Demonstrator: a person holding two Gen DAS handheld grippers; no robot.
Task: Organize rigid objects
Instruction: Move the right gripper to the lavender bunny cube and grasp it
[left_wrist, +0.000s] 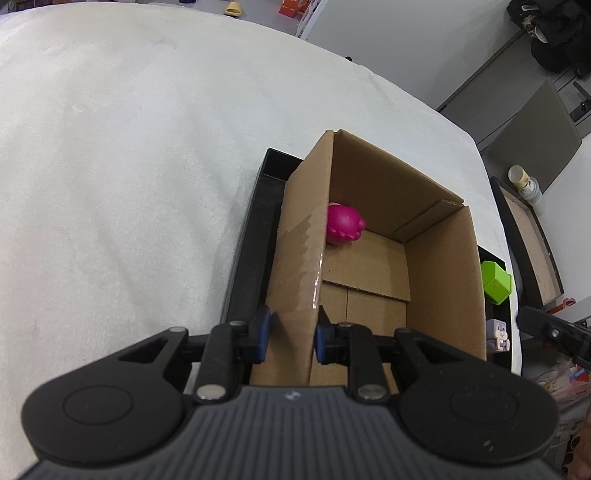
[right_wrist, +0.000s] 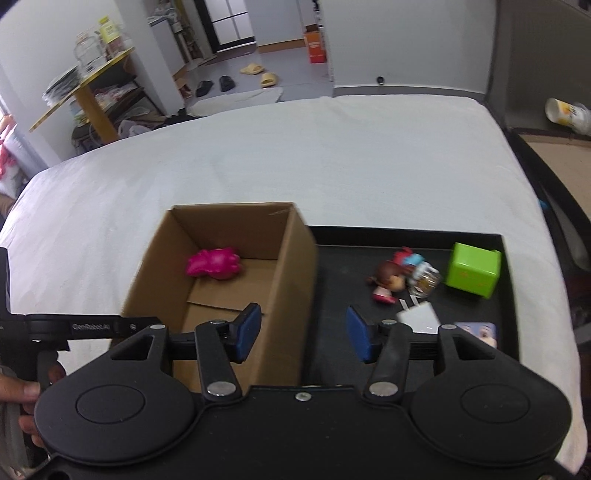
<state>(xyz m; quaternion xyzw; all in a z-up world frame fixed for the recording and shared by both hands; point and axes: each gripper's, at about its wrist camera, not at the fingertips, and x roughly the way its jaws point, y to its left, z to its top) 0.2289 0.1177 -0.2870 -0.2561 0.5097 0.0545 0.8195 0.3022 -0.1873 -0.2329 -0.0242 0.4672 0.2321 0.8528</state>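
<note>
Left tool (left_wrist: 291, 332) pinches the one cardboard box's (left_wrist: 443, 258) wall; right tool (right_wrist: 303, 332) gapes empty; one pink toy (right_wrist: 214, 264) inside.

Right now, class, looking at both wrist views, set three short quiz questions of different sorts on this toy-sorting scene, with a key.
1. True or false: the left claw is clamped on the cardboard box wall.
2. Which toy lies inside the box? A green cube; B pink toy; C doll
3. Fill in: the right claw holds ____.

Key: 1 true; 2 B; 3 nothing.
</note>
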